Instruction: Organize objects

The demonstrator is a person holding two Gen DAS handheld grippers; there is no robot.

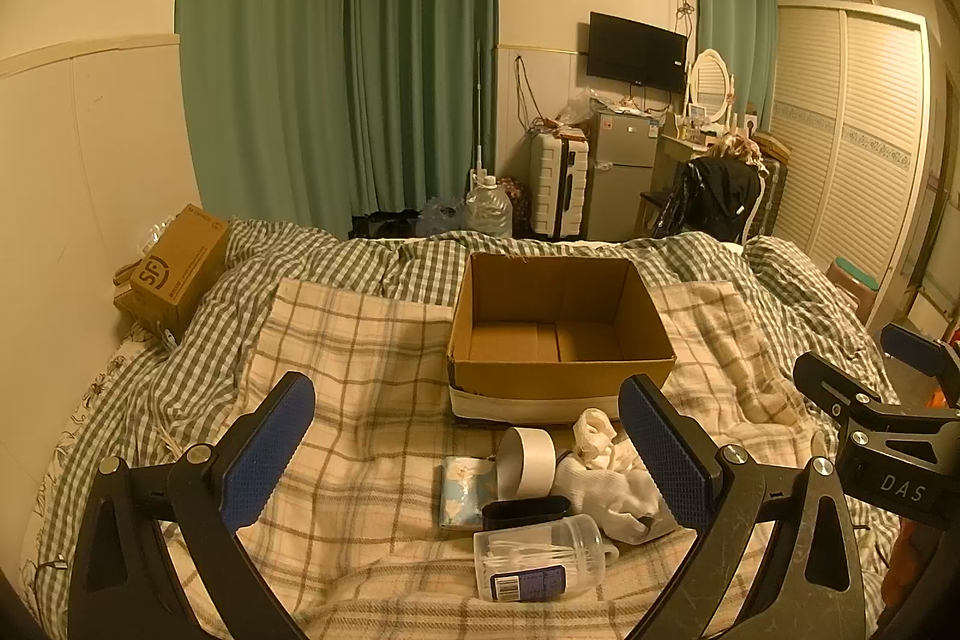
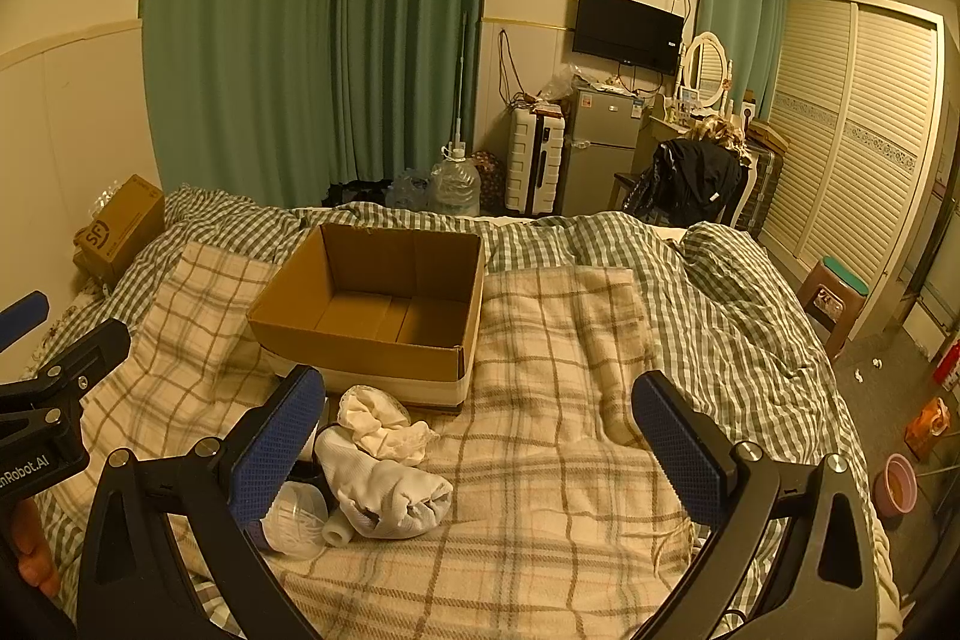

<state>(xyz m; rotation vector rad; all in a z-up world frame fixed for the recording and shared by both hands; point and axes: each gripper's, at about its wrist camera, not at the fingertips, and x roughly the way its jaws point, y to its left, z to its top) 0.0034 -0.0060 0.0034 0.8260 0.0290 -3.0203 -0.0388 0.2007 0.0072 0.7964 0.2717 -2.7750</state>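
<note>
Swab jar [image 2: 297,526] half hidden behind left fingers [image 2: 276,454] — contents blurred.

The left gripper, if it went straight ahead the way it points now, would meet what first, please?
Probably the tape roll, lying between the open left gripper and the empty cardboard box. If it passed above the roll, the box's near wall would come next; depth is unclear.
</note>
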